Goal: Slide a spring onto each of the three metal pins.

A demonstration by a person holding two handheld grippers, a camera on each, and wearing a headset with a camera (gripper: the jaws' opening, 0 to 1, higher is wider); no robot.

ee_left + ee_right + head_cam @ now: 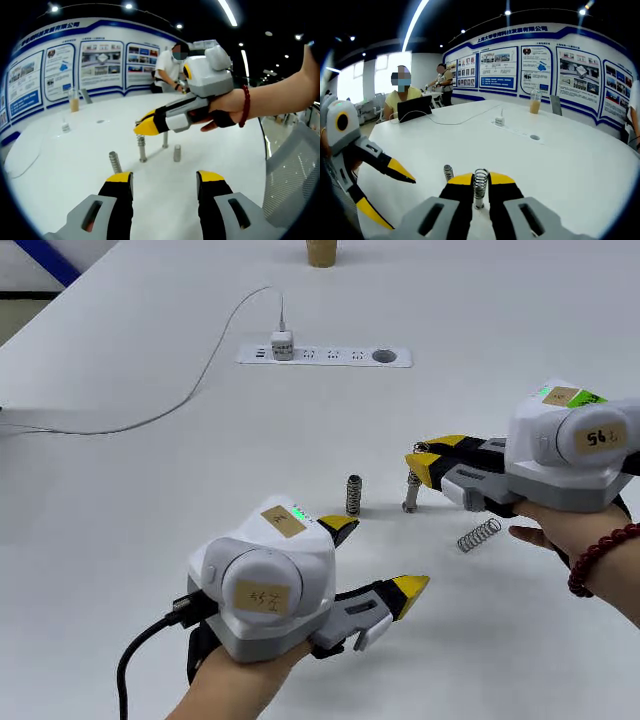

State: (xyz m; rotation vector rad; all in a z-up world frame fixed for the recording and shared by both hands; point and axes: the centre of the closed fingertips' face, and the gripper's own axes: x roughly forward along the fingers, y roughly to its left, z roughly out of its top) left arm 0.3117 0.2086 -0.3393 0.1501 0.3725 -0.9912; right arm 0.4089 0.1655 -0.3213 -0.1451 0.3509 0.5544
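Steel spring (480,184) clamped upright in right hand-held gripper (481,179), coaxial over vertical pin (410,503); left hand-held gripper (380,555) released, farther off.

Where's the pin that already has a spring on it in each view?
Head view: the sprung pin stands near picture centre, left of the right gripper.
Left gripper view: the sprung pin is left of centre, above the left-hand jaw of the left gripper.
Right gripper view: the sprung pin is just left of the gripped spring.
Shared landmark: the brownish cup.
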